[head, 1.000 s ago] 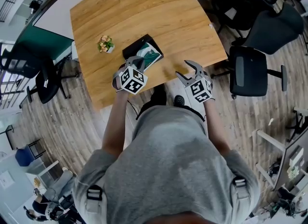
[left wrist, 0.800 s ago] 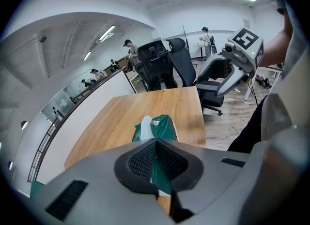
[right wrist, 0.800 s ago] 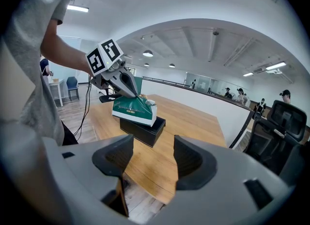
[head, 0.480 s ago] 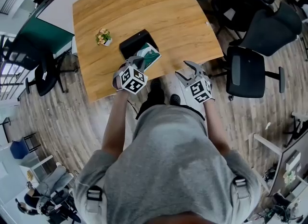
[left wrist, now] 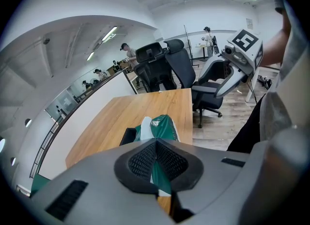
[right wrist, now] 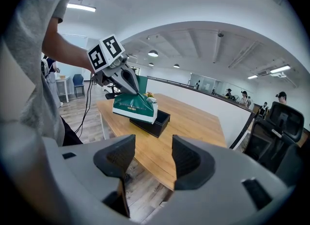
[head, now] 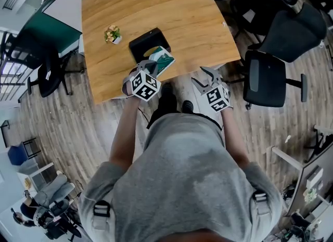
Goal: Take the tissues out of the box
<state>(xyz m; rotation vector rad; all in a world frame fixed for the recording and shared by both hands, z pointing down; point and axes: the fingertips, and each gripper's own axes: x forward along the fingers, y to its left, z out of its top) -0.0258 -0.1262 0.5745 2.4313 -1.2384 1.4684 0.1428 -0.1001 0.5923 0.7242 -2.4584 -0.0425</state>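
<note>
Step in hand: extraction, mid-lift. Left gripper (left wrist: 156, 158) is clamped fully down on one end of the green tissue pack (left wrist: 160, 127); its own view shows the green wrapper pinched in the seam between the pads. The pack sits at centre frame in the head view, tilted, just to the lower right of the black box (head: 143, 44). From the right gripper view its far end looks lifted above the box rim, though I can't tell if it fully clears or is touching it. The box sits on the wooden table (head: 171, 12) near the front edge, with a small potted plant (head: 112, 34) to its left. Right gripper (right wrist: 154, 158) is off the table edge at lower right of the pack, jaws wide but closing, nothing between them, only floor and table edge behind. Next, as I read it: draw the pack clear of the box and set it on bare table. Single end pinch, so it may swing or slip. The right gripper could steady the box.
</note>
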